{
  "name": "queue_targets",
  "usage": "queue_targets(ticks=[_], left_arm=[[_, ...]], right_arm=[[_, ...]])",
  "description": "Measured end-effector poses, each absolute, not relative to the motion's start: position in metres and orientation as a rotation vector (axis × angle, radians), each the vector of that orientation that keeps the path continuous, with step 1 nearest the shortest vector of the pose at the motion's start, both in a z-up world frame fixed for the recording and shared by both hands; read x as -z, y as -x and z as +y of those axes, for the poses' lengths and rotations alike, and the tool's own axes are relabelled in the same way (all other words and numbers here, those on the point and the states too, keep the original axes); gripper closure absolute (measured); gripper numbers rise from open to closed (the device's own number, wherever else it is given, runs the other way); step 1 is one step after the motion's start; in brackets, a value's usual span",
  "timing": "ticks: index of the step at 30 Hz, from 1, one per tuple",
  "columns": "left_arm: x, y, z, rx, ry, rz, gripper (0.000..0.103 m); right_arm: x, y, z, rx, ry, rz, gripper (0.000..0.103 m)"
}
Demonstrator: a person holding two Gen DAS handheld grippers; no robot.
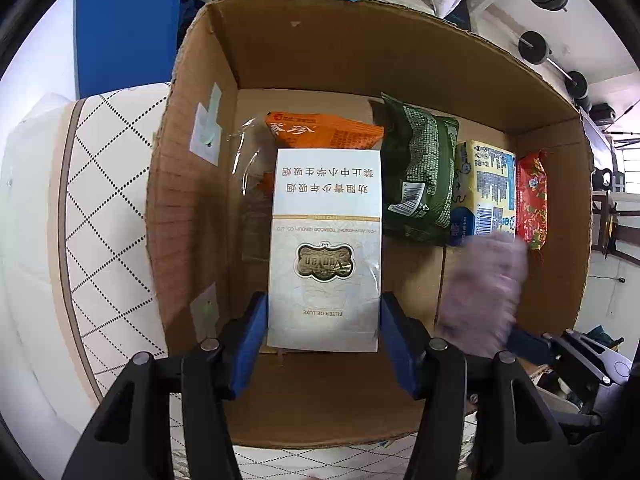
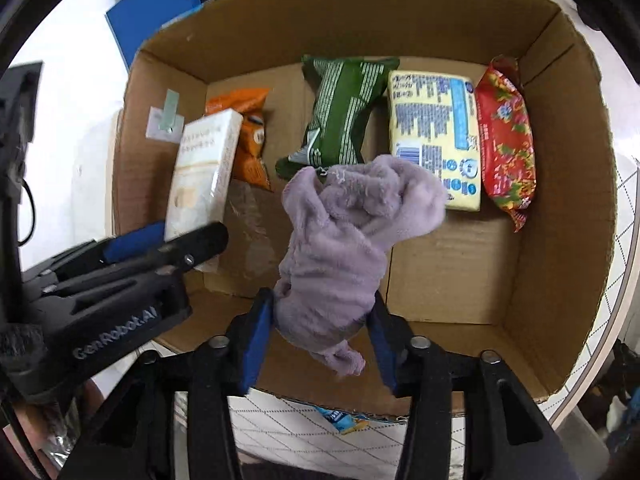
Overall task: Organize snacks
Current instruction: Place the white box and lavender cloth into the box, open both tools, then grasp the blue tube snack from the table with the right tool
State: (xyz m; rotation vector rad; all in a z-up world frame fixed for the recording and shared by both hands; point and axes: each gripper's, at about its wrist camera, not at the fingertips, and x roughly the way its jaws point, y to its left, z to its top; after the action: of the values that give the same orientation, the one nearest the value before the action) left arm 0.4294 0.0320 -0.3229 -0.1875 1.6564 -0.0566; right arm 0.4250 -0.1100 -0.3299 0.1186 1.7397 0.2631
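My left gripper is shut on a white carton with a gold emblem, held over the left part of an open cardboard box. The same carton shows at the left in the right wrist view. My right gripper is shut on a crumpled lilac fleece cloth, hanging above the box's middle; the cloth appears blurred in the left wrist view. On the box floor lie an orange packet, a green packet, a yellow-blue packet and a red packet.
Clear plastic film lies on the box floor under the carton. The box stands on a white quilted surface with a dotted diamond pattern. A blue panel stands behind it. Bare box floor lies at the near right.
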Motion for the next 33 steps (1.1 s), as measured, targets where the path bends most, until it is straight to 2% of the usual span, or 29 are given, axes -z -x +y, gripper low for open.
queue_targets(ticks=[2,4,6,7,8,9,12,33], left_arm=[[0.318,-0.426,0.033,0.039,0.183,1.645,0.039],[0.315,-0.422,0.033,0.032,0.167,1.631,0.029],[0.308,-0.418,0.032,0.023,0.153,1.617,0.028],[0.305,-0.415,0.032,0.013,0.142,1.609,0.024],[0.301,-0.412,0.031,0.01,0.135,1.6,0.019],[0.297,-0.411,0.031,0.009,0.132,1.591,0.012],[0.286,-0.401,0.033,-0.002,0.126,1.564,0.008],[0.198,-0.349,0.025,-0.031,0.088,1.296,0.008]], right_arm=[[0.326,-0.424,-0.111,-0.243,-0.102,1.727,0.022],[0.324,-0.423,-0.112,-0.246,-0.114,1.725,0.022],[0.319,-0.422,-0.114,-0.223,-0.098,1.717,0.021],[0.316,-0.421,-0.115,-0.21,-0.085,1.71,0.021],[0.314,-0.419,-0.116,-0.194,-0.069,1.701,0.02],[0.31,-0.417,-0.117,-0.173,-0.039,1.689,0.014],[0.305,-0.411,-0.119,-0.147,-0.017,1.68,0.008],[0.222,-0.352,-0.141,-0.059,-0.05,1.441,0.006]])
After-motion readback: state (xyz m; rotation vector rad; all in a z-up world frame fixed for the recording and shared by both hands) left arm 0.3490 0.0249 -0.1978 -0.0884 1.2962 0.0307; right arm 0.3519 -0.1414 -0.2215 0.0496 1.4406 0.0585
